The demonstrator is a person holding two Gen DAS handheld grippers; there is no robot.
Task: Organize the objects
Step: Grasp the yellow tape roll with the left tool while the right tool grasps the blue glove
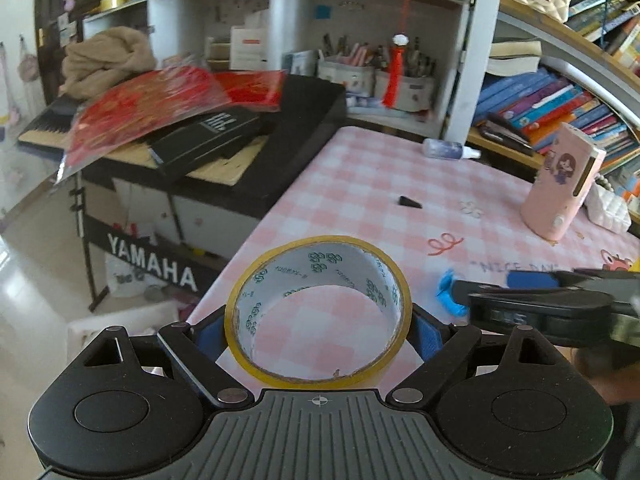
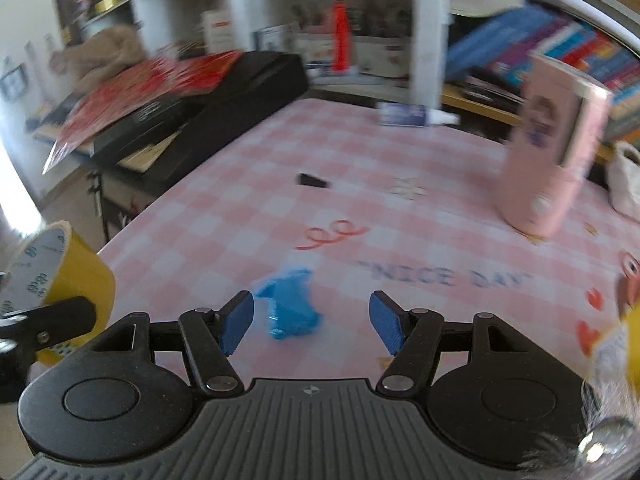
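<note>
Bright daylight from the left, glare on the floor (image 1: 24, 280); right view motion-blurred, fisheye-bent edges.

Open checked tabletop (image 2: 400, 160) between blue clip (image 2: 290, 308) and pink case (image 2: 552, 152).

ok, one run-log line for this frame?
left tongs: shut on tape roll, lifted | right tongs: open, empty, above blue clip | pink case: upright on tablecloth

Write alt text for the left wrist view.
The left gripper holds a yellow tape roll by its sides above a pink checked tablecloth. The right gripper reaches in from the right near a small blue object; a pink case stands beyond.
</note>
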